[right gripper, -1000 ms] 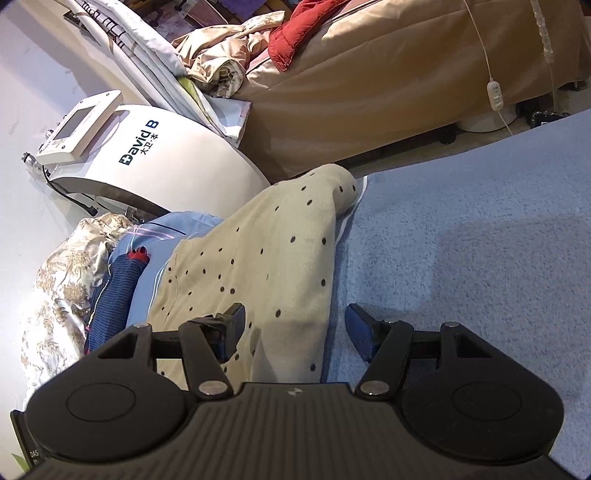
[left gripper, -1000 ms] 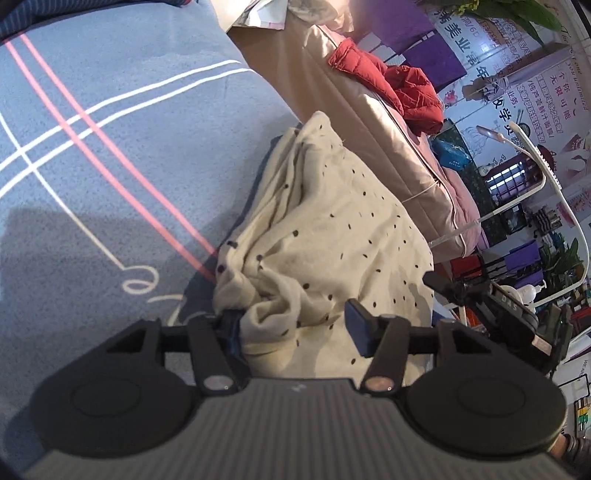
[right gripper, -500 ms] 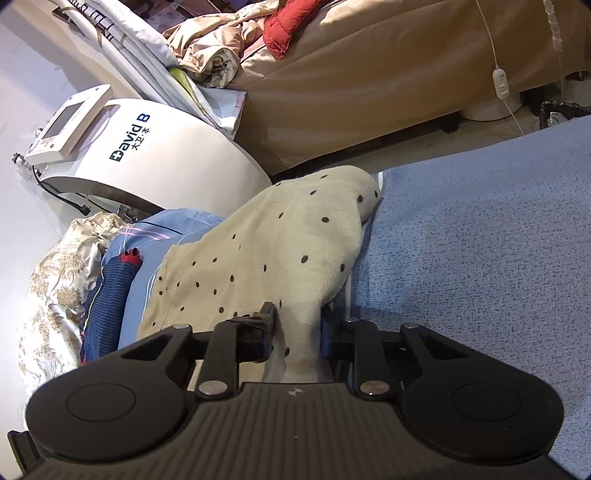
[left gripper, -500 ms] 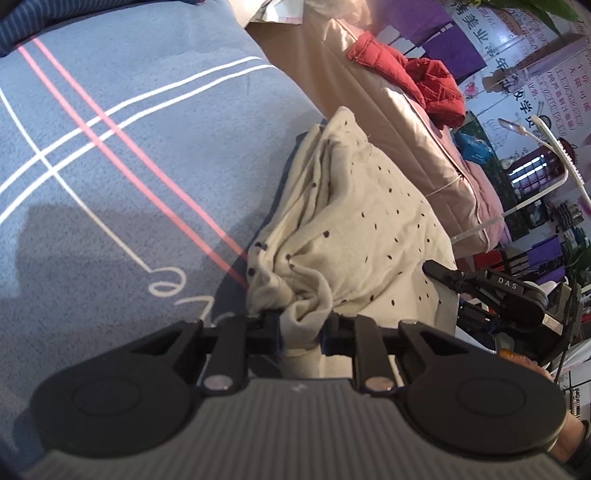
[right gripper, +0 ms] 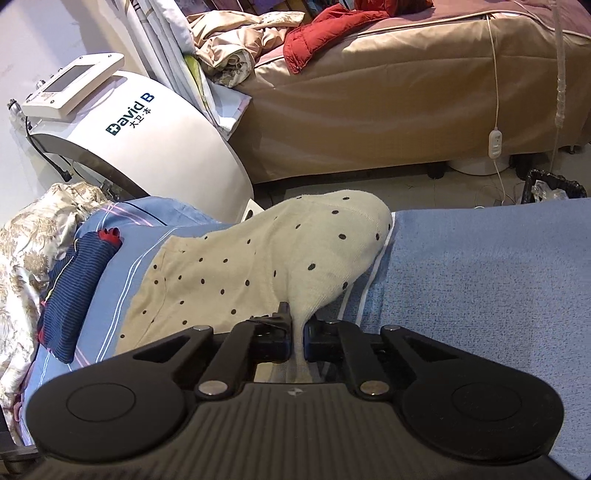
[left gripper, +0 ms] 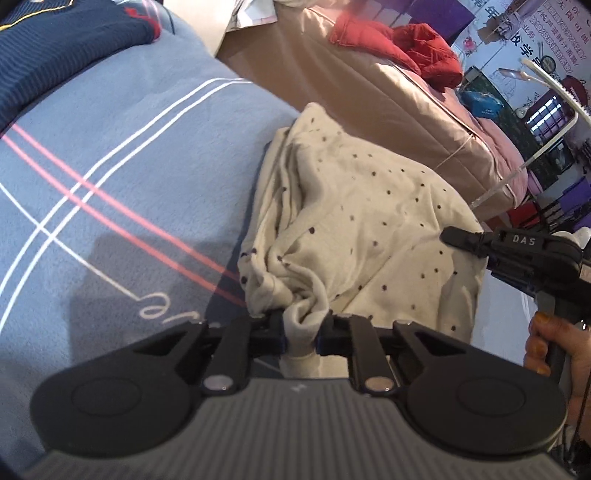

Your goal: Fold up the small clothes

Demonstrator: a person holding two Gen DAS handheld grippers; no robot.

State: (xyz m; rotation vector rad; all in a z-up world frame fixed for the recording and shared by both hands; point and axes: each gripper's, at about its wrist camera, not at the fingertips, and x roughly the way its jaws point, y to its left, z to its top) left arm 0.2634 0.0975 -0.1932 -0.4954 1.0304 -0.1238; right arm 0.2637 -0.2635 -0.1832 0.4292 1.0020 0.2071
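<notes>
A cream garment with dark dots (left gripper: pixel 354 229) lies crumpled on the blue bedsheet (left gripper: pixel 110 155). My left gripper (left gripper: pixel 301 332) is shut on a bunched fold at its near edge. My right gripper (right gripper: pixel 297 339) is shut on another edge of the same garment (right gripper: pixel 258 266), which rises in a hump ahead of it. The right gripper also shows in the left wrist view (left gripper: pixel 517 251), at the garment's right side, held by a hand.
A folded navy striped garment (right gripper: pixel 74 291) lies at the sheet's left end, also in the left wrist view (left gripper: pixel 55 48). A white "David B" machine (right gripper: pixel 147 140) stands beyond. A tan bed (right gripper: pixel 388 92) with a red jacket (right gripper: pixel 325 33) lies across the aisle.
Both grippers went from open around the garment's edges to shut on the cloth. The garment has since been pulled up slightly and bunched.
</notes>
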